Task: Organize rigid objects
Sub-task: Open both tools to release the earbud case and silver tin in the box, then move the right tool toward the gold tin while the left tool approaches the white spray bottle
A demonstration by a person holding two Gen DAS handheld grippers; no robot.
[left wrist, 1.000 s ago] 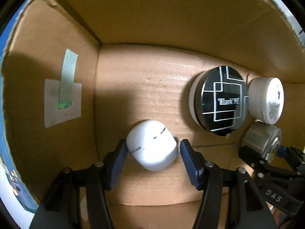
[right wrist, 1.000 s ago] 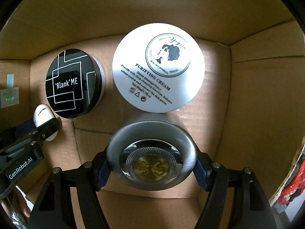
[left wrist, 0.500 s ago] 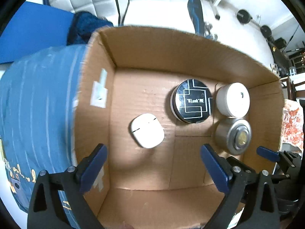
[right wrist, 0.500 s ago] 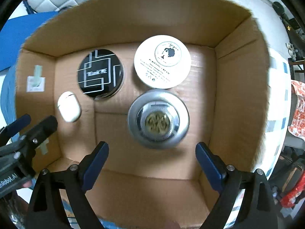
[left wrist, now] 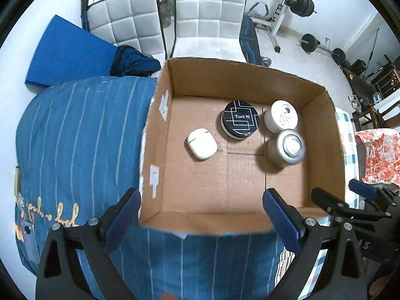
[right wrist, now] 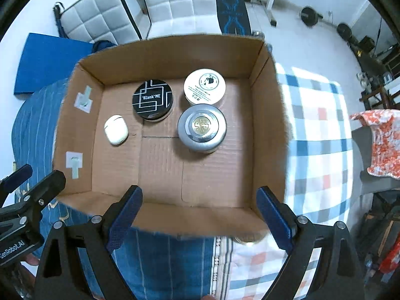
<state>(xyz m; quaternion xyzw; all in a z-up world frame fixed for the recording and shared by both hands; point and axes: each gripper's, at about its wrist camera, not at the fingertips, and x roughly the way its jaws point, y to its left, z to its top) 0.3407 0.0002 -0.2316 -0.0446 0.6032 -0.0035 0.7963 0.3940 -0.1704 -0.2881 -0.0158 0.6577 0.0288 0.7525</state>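
Note:
An open cardboard box [left wrist: 160, 150] [right wrist: 270, 125] sits on a bed. On its floor lie a white earbud case [left wrist: 202, 144] [right wrist: 116, 129], a black "Blank ME" tin [left wrist: 240, 119] [right wrist: 152, 99], a white cream jar [left wrist: 281, 116] [right wrist: 204, 86] and a silver jar with a gold emblem [left wrist: 287, 148] [right wrist: 202, 127]. My left gripper [left wrist: 202, 215] is open and empty, high above the box's near left edge. My right gripper [right wrist: 200, 212] is open and empty, high above the near edge.
A blue striped cover [left wrist: 75, 137] lies left of the box and a checked blanket [right wrist: 320, 137] right of it. White padded chairs [left wrist: 205, 15], a blue mat [left wrist: 65, 55] and gym weights [left wrist: 302, 2] stand beyond. A round gold-rimmed object [right wrist: 248, 240] peeks out below the box's near edge.
My left gripper let go of the white case and my right let go of the silver jar. Both opened wide and rose well out of the box.

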